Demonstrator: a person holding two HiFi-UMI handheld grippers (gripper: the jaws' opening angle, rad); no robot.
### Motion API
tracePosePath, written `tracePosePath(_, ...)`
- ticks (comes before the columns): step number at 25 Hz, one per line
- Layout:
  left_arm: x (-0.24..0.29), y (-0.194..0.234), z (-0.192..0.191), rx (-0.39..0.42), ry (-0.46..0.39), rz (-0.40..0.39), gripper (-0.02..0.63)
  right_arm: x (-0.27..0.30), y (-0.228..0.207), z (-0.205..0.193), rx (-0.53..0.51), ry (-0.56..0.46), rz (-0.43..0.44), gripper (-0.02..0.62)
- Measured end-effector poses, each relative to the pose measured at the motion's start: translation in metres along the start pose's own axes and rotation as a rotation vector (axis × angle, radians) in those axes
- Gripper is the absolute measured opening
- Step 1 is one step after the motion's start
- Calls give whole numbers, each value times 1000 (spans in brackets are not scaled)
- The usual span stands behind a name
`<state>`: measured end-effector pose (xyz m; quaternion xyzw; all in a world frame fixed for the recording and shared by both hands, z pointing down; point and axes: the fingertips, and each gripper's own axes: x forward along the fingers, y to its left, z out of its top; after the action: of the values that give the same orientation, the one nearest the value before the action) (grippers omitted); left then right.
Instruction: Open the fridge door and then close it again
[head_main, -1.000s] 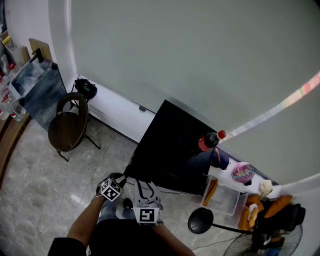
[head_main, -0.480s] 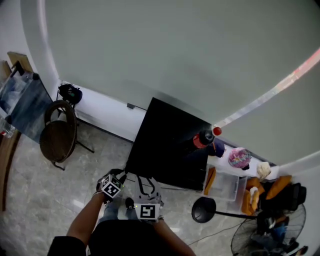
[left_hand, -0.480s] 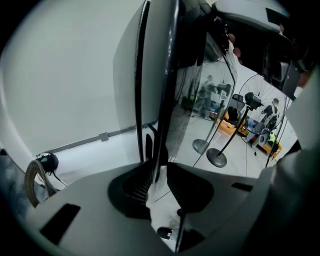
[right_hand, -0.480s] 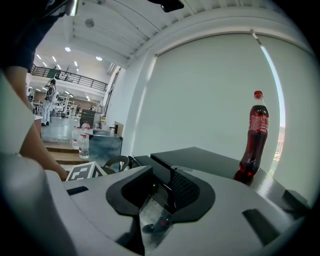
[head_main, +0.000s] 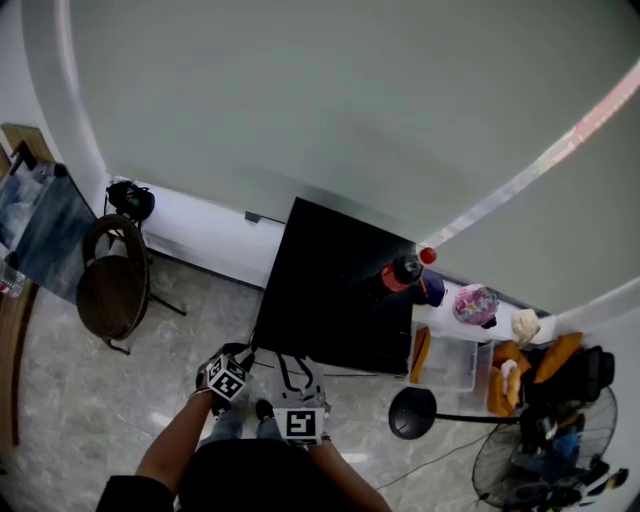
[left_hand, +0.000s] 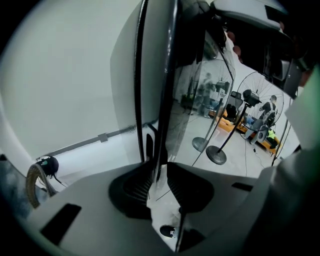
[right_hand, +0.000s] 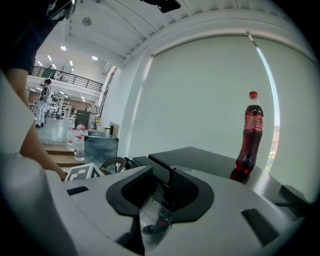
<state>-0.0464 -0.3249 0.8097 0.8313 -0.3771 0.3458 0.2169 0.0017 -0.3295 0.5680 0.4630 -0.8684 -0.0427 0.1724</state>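
While the fridge (head_main: 335, 290) sits low and black against the pale wall (head_main: 350, 110), both grippers are up at its near left corner. On the left gripper (left_hand: 159, 172) the jaws are drawn narrow, and the dark edge of the fridge door (left_hand: 200, 110) runs straight down into the slot and looks pinched there. The right gripper (right_hand: 161, 180) is narrow too, with the door's top corner filling its gap. From overhead the front reads as one flush block, with no door standing out and nothing of the inside on show, so I'd call it shut or barely cracked. Whether the open-and-close lies all ahead or is all but finished, these pictures won't say. Only the head view gives the layout: a chair (head_main: 112, 290) off to the left and a fan (head_main: 530, 465) at the right. Only the left gripper view catches the glossy door face, mirroring the room, and a pale slit beside its edge that could be seam or gap. Only the right gripper view shows the cola bottle (right_hand: 251, 135) from the side, upright on the fridge top, and water bottles (right_hand: 77, 142) far behind.
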Motion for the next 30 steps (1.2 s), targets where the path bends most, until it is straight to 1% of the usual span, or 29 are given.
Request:
tracePosePath(2,-6,4,-2,-12,11,31,78,-4,-1,0,20,6,-4,95)
tracePosePath(4,-18,4,-3,-19,2,31,30,-11,-1,1,34,-4,-7,73)
tracePosePath(5,-28,1,0,-20,-20,19,15,-18,-3,-1,39,-3,-11,64)
tracePosePath(7,-54,-8,10,-31,-77,-6,9,-32,-8,-8,54,12,-23,24)
tracePosePath(9,-83,-18,21,-51,-152,-20,9,-49,-13,-15,78,29,-35,14)
tracePosePath(11,-114,-25,36,-81,-238,-27,8,-67,-18,-18,79,37,-42,14)
tracePosePath(14,-166,-31,73,-113,-401,-30,8,-96,-28,-7,87,22,-68,12)
tracePosePath(16,-200,-31,100,-108,-506,-3,8,-114,-38,4,98,-5,-100,12)
tracePosePath(18,-227,-32,116,-107,-591,24,8,-132,-47,13,118,-27,-137,12)
tracePosePath(20,-254,-38,131,-109,-652,37,8,-148,-54,22,166,-60,-173,12)
tracePosePath(23,-286,-46,149,-65,-735,90,8,-170,-65,30,243,-102,-221,13)
tracePosePath(25,-298,-51,157,-36,-777,118,8,-180,-74,33,262,-118,-250,12)
tracePosePath(26,-300,-54,160,-30,-784,121,8,-183,-78,33,261,-122,-265,12)
tracePosePath(30,-294,-60,165,-29,-762,126,8,-188,-89,31,250,-136,-308,12)
